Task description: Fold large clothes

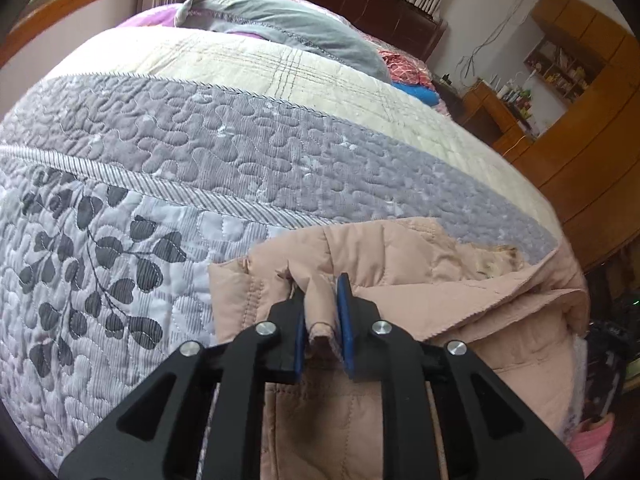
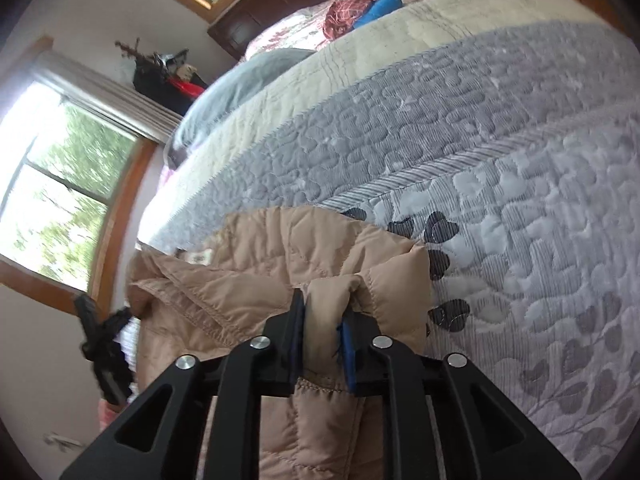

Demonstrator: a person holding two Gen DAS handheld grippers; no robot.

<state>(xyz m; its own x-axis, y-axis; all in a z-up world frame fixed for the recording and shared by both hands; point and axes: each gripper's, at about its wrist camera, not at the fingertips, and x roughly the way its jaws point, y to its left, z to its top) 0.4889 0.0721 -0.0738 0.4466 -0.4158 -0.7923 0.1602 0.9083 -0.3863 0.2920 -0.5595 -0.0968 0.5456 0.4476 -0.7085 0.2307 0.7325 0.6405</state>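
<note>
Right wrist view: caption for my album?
Right tool pinching a fold of a pink jacket over a quilted bed.

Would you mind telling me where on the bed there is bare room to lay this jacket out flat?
Both the left gripper and right gripper pinch the pink jacket at the bed's near edge. Free: the leaf-print quilt beside it and the grey band and cream panel beyond. Crowded: the headboard end, with a grey pillow and blue bundle.

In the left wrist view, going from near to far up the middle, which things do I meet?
left gripper → pink padded jacket → leaf-patterned quilt → grey pillow → dark wooden headboard
</note>
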